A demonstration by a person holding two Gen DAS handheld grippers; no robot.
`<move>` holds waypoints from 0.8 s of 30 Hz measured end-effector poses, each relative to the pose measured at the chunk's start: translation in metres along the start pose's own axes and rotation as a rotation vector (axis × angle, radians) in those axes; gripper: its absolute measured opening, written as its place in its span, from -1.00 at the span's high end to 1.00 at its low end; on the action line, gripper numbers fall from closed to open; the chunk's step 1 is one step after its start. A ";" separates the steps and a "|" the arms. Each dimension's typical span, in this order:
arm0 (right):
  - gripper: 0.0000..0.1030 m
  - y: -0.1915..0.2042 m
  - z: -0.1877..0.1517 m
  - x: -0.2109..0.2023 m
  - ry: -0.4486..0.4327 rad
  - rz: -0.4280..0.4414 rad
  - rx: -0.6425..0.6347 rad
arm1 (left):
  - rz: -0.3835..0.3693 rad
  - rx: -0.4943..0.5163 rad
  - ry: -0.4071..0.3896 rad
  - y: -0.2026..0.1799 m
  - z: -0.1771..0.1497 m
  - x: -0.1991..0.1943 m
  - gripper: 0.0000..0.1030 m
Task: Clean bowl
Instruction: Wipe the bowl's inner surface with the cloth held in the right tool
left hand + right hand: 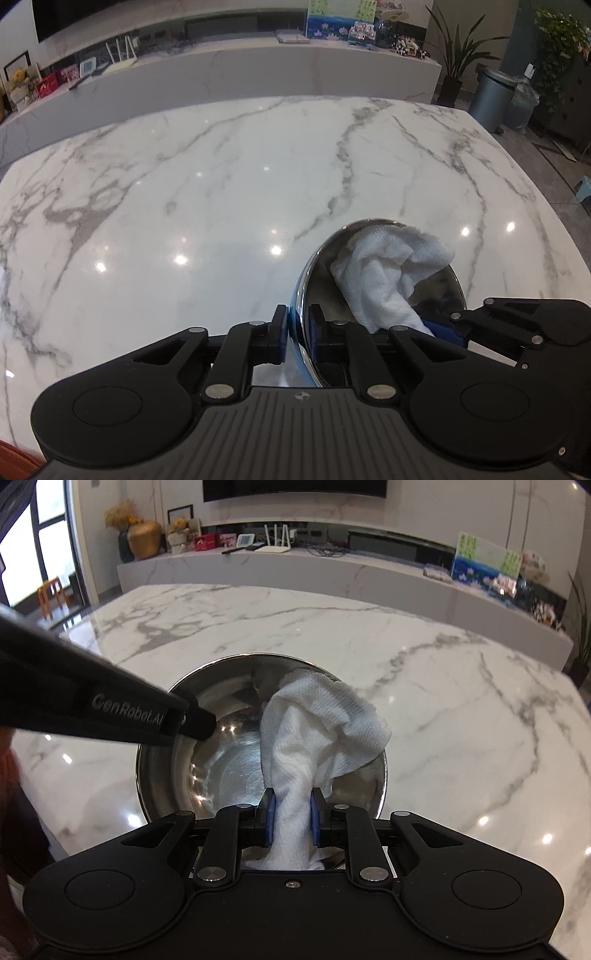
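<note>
Steel bowl [229,760] sits on the marble table [461,709], near its front edge. One left pad lies outside the wall and one inside, so the left gripper [298,328] is clamped on the bowl's rim. Pinched tight in the right gripper [291,819] is a bunched white cloth [317,731], which drapes inside the bowl and over its far right rim.

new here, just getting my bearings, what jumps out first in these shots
A shiny steel bowl sits on the white marble table, with a crumpled white cloth draped inside it. The right tool pinches the cloth, while the left tool clamps the bowl's rim.
</note>
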State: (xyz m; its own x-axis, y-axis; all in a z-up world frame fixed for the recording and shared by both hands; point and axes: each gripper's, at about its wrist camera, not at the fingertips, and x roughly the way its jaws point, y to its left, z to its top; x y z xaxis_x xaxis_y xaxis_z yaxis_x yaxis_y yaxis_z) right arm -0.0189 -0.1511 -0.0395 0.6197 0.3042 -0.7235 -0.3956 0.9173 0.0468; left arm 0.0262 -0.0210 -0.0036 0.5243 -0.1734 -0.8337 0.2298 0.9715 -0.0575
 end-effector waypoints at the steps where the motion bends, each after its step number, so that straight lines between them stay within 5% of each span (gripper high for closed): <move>1: 0.69 -0.002 0.000 -0.001 -0.001 0.014 0.015 | -0.002 -0.005 0.004 0.000 -0.001 0.001 0.78; 9: 0.69 -0.002 0.001 -0.005 -0.004 0.095 0.050 | -0.003 0.005 0.014 0.000 -0.003 0.003 0.77; 20: 0.70 0.015 0.003 -0.001 -0.016 -0.092 -0.099 | 0.081 0.109 -0.032 -0.014 -0.002 -0.004 0.87; 24: 0.70 0.010 0.004 0.002 -0.011 -0.070 -0.064 | 0.064 0.091 -0.043 -0.013 0.002 -0.007 0.86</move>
State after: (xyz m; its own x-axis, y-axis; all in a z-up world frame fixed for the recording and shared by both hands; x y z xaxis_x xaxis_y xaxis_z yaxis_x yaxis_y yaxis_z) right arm -0.0190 -0.1406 -0.0377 0.6549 0.2426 -0.7157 -0.3932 0.9182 -0.0486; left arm 0.0212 -0.0323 0.0040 0.5745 -0.1197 -0.8097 0.2672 0.9625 0.0473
